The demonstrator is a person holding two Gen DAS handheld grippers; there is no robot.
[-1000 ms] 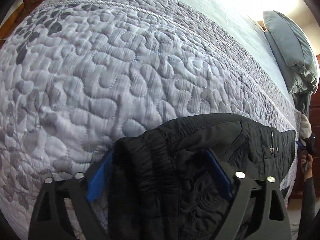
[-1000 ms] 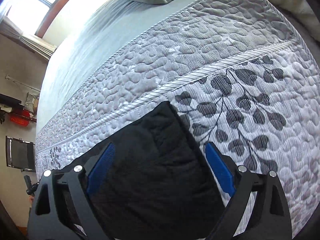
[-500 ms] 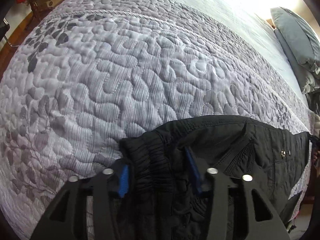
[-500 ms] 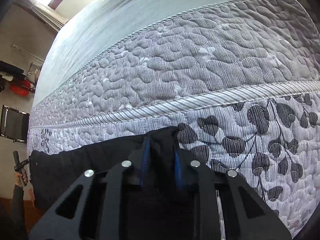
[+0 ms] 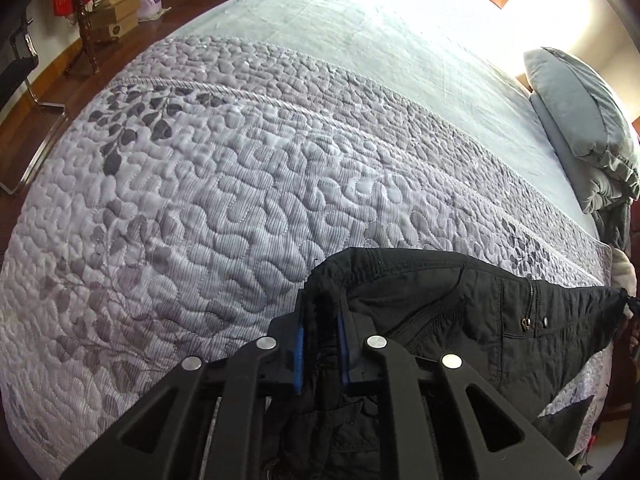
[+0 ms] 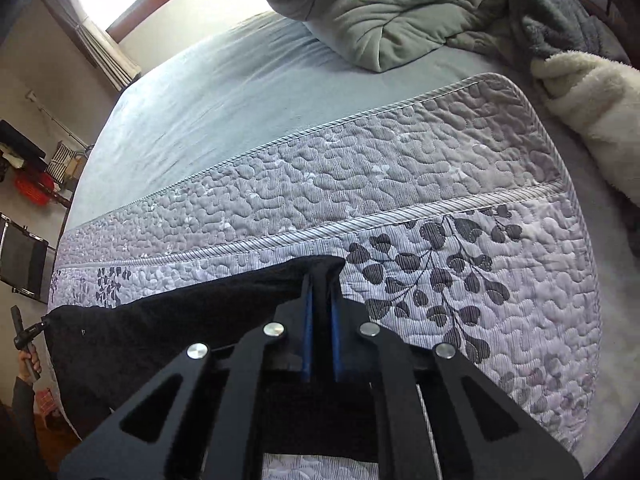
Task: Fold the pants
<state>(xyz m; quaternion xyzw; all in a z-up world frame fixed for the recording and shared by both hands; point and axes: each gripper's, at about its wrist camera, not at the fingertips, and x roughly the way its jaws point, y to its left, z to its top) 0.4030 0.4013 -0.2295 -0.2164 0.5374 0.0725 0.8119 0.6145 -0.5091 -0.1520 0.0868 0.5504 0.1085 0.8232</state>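
Black pants (image 5: 460,312) hang stretched above the near edge of a grey quilted bedspread (image 5: 240,184). My left gripper (image 5: 320,312) is shut on the gathered waistband corner, blue pads pinching the bunched cloth; a zip pocket shows to its right. In the right wrist view the pants (image 6: 180,320) run off to the left as a taut black band, and my right gripper (image 6: 320,284) is shut on the other corner, near the leaf print of the bedspread (image 6: 440,208). The far left tip of the cloth meets the other gripper, held by a hand (image 6: 28,356).
Grey pillows (image 5: 580,120) lie at the bed's right end. A crumpled green-grey duvet (image 6: 380,4) and a white fleece (image 6: 592,96) sit at the head. A chair (image 5: 20,80) and boxes (image 5: 114,20) stand on the wooden floor beyond the bed.
Both grippers went from wide open around the pants' corners to shut on them, then rose, lifting the cloth off the bedspread and pulling it taut between them.
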